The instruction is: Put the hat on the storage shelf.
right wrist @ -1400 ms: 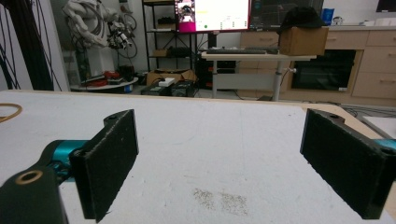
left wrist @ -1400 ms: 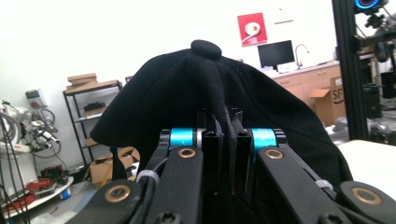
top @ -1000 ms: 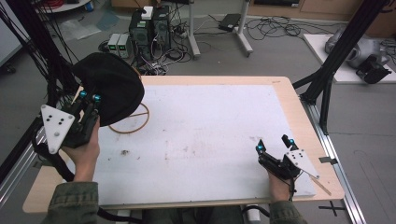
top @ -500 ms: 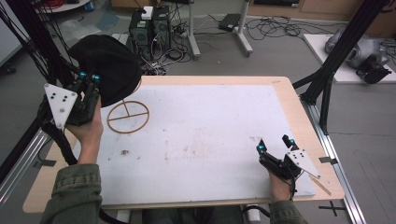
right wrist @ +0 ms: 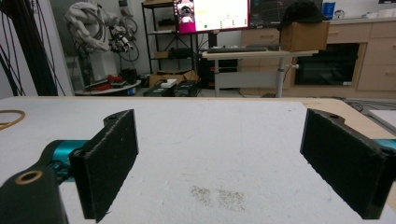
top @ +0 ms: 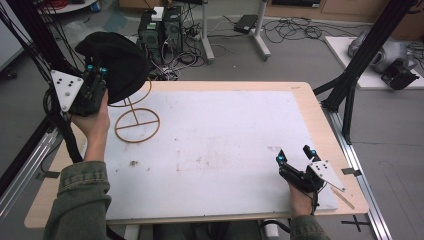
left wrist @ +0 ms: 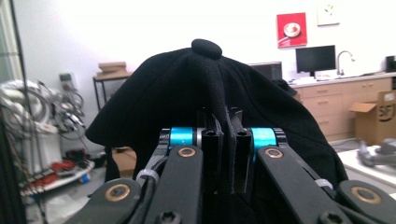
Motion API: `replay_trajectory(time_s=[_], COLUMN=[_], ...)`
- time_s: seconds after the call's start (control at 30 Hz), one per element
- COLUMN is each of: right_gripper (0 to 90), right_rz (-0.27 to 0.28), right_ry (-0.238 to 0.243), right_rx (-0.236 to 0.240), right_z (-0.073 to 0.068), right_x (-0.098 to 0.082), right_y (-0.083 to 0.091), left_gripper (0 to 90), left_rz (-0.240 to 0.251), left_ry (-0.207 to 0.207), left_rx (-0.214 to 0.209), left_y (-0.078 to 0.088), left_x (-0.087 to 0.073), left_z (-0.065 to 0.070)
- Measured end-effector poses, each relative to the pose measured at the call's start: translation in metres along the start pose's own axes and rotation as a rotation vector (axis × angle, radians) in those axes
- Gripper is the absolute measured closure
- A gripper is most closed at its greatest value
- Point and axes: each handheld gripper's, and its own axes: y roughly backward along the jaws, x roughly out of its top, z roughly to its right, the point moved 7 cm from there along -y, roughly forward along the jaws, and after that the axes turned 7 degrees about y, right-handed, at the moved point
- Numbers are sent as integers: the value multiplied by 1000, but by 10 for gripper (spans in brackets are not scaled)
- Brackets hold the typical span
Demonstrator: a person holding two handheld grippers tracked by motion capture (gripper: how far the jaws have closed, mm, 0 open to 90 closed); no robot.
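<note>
From the high view, the left gripper [top: 95,75] holds a black cap [top: 116,62] up off the desk [top: 225,140], above and beside the wooden wire stand [top: 136,120] near the far left corner, probably to lift it clear of the stand's hoop; the right gripper [top: 295,155] rests near the front right edge, apparently just waiting. In the left gripper view the fingers [left wrist: 212,154] are pressed together on a fold of the cap [left wrist: 187,93] below its top button, a pinch that carries soft cloth securely; in the right gripper view the fingers [right wrist: 112,154] are spread wide over bare desk [right wrist: 224,140], holding nothing.
</note>
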Motion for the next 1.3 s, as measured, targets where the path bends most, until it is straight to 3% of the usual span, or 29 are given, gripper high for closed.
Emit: replay_trajectory(time_s=[0.37,0.5,0.73,1.3], right_gripper=[105,105,105,105], right_rz=[-1,1,8,6], right_ry=[-1,-5,-2,1], right_rx=[4,7,7,10], right_z=[0,-1,-1,-3], right_x=[0,0,1,1], right_y=[0,1,2,1], left_gripper=[867,867,866,823], left_rz=[-117,-193,-333,-376], left_ry=[37,-20,-19,0], left_rx=[-34,-44,-22,-8], left_y=[-15,-21,-28,-26], left_x=[-12,-17,-24,-26], left_z=[-5,-3,-9,-10])
